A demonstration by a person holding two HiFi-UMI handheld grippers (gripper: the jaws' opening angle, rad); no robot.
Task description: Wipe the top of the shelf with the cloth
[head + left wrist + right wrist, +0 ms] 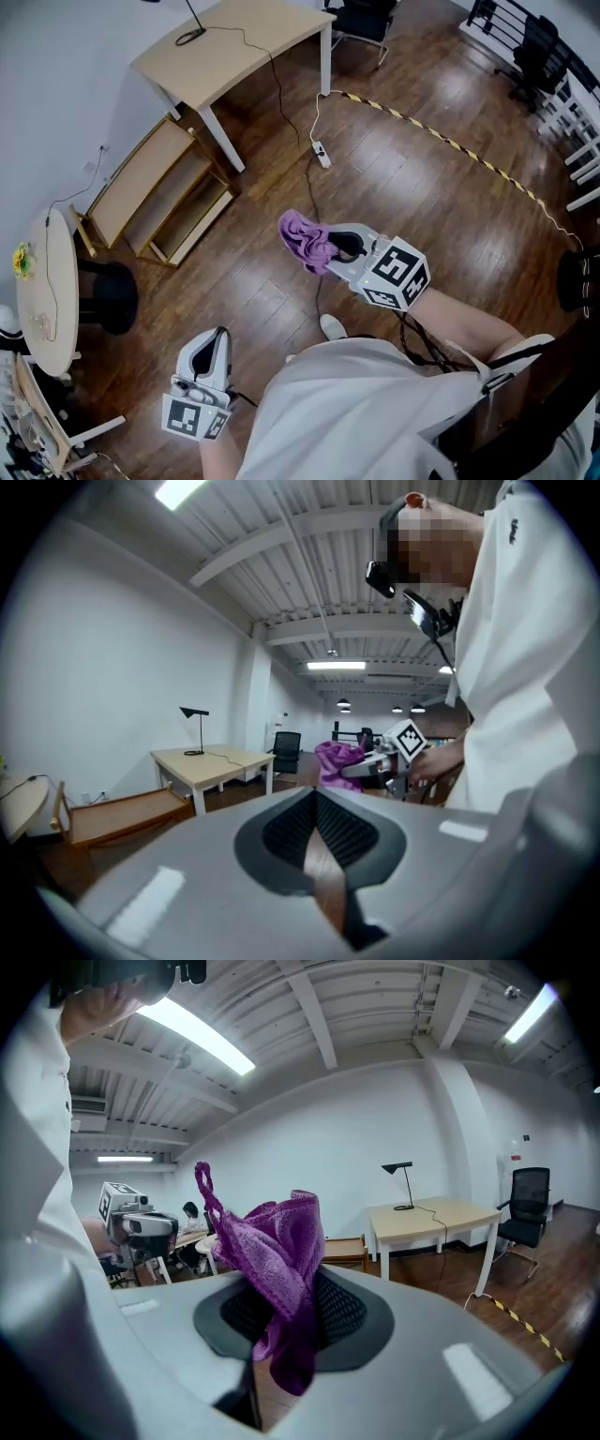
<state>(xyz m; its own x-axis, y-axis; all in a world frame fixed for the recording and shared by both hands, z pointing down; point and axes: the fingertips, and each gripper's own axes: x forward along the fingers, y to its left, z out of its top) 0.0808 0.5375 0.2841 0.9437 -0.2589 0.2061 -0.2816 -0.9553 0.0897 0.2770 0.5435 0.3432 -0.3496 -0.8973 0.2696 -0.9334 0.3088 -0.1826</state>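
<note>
A purple knitted cloth (304, 239) hangs bunched from my right gripper (333, 251), which is shut on it in the air over the wood floor. In the right gripper view the cloth (278, 1246) rises above the jaws and droops below them. The low wooden shelf (153, 187) stands by the wall at the upper left, well away from both grippers. Its top board (120, 808) also shows in the left gripper view. My left gripper (217, 337) is held low beside my body, jaws together with nothing in them.
A light wooden desk (234, 45) with a black lamp stands behind the shelf. A power strip (322, 154) and its cable lie on the floor. A round table (47, 286) and black stool (110, 296) are at the left. Yellow-black tape (450, 142) crosses the floor.
</note>
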